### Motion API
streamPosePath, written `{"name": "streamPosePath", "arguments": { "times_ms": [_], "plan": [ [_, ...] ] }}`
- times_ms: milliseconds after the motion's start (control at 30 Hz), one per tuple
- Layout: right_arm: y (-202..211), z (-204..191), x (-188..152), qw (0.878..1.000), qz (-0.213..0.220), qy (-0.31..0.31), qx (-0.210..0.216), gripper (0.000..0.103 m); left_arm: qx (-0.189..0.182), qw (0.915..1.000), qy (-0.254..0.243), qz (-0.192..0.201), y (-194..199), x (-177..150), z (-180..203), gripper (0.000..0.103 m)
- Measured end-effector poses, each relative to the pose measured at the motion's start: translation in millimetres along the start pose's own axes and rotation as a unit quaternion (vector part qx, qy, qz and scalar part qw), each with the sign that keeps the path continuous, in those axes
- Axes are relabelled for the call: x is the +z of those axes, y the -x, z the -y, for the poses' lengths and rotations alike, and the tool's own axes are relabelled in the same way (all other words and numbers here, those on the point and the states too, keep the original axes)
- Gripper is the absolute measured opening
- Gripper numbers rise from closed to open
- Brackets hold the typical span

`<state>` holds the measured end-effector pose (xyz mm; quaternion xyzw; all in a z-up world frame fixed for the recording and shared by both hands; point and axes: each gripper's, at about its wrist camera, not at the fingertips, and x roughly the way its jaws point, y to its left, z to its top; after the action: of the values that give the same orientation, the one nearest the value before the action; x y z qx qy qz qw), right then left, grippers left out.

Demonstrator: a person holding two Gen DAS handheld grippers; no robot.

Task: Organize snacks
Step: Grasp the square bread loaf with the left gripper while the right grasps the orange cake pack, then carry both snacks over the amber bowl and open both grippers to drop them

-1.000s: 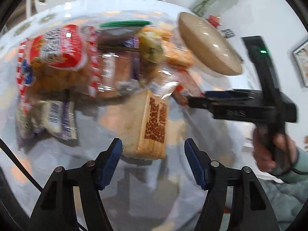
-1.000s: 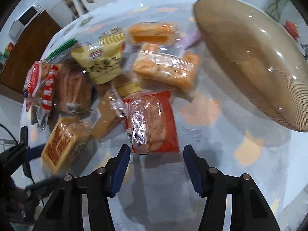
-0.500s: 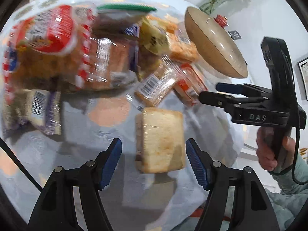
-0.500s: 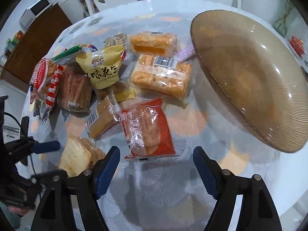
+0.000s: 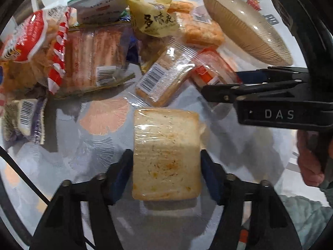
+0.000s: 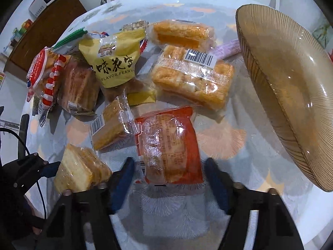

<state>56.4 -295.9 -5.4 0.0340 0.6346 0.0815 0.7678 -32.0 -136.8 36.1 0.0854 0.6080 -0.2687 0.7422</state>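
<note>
**Left tool flanks the toast pack; right tool straddles the red pack**

The left tool [image 5: 166, 173] has its blue pads on either side of the wrapped toast [image 5: 166, 156], right against its edges; whether they actually press on it cannot be told. The toast lies flat on the worktop [image 5: 68, 152], with its near half between the fingers and its far half reaching ahead of the tips.

Ahead of the left tool lies the snack pile: a clear-wrapped cake [image 5: 164, 81] with a barcode just beyond the toast, a yellow peanut bag [image 5: 156, 23] farther ahead, a long bread pack [image 5: 93, 60] ahead to the left, and a red-and-white bag [image 5: 27, 35] at the far left. A ribbed amber plate [image 5: 245, 27] sits ahead to the right. The right tool [image 5: 220, 85] reaches in from the right, pointing left across the view.

In its own view the right tool [image 6: 168, 179] stands wide open, with the near end of the red pack [image 6: 168, 143] lying between its fingertips and a gap showing on each side. The toast [image 6: 81, 166] lies just left of its left finger. Ahead sit the cake [image 6: 112, 125], the peanut bag [image 6: 114, 60] and two orange pastry packs [image 6: 193, 79], and the plate [image 6: 291, 95] lies ahead to the right, well apart from the packs.
</note>
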Motion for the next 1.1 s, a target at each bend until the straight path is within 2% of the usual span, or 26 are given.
{"name": "streamPosePath", "arguments": {
  "times_ms": [133, 233, 333, 533, 767, 967, 1033, 1100],
  "plan": [
    [4.7, 8.1, -4.4, 1.0, 0.005, -0.002, 0.019, 0.047, 0.016, 0.9998, 0.01, 0.008, 1.7, 0.7, 2.9, 0.052],
    [11.9, 17.1, -11.6, 0.999, -0.001, 0.001, 0.035, 0.046, 0.023, 0.9993, 0.026, 0.014, 7.0, 0.2, 3.7, 0.052],
    [22.8, 22.9, -22.0, 0.999, -0.006, 0.004, 0.052, 0.046, 0.011, 0.9986, 0.047, 0.022, 17.5, 1.6, 0.4, 0.052],
    [56.9, 34.3, -32.1, 0.997, 0.005, 0.004, 0.072, 0.046, 0.013, 0.9968, 0.052, 0.059, 56.2, 12.5, 3.3, 0.052],
    [112.5, 69.8, -21.9, 0.996, 0.059, -0.021, 0.056, 0.046, -0.004, 0.9933, 0.027, 0.112, 105.2, 73.5, 34.6, 0.052],
    [157.9, 136.8, -14.6, 0.992, 0.092, -0.088, 0.008, 0.046, -0.012, 0.9904, -0.035, 0.133, 153.6, 140.6, 74.2, 0.052],
    [163.5, 161.5, -14.6, 0.989, 0.096, -0.116, -0.004, 0.046, -0.037, 0.99, -0.041, 0.129, 155.3, 162.3, 82.1, 0.052],
    [165.3, 176.4, -11.0, 0.987, 0.093, -0.133, -0.01, 0.046, -0.045, 0.9894, -0.04, 0.132, 143.3, 169.5, 90.4, 0.052]
  ]
}}
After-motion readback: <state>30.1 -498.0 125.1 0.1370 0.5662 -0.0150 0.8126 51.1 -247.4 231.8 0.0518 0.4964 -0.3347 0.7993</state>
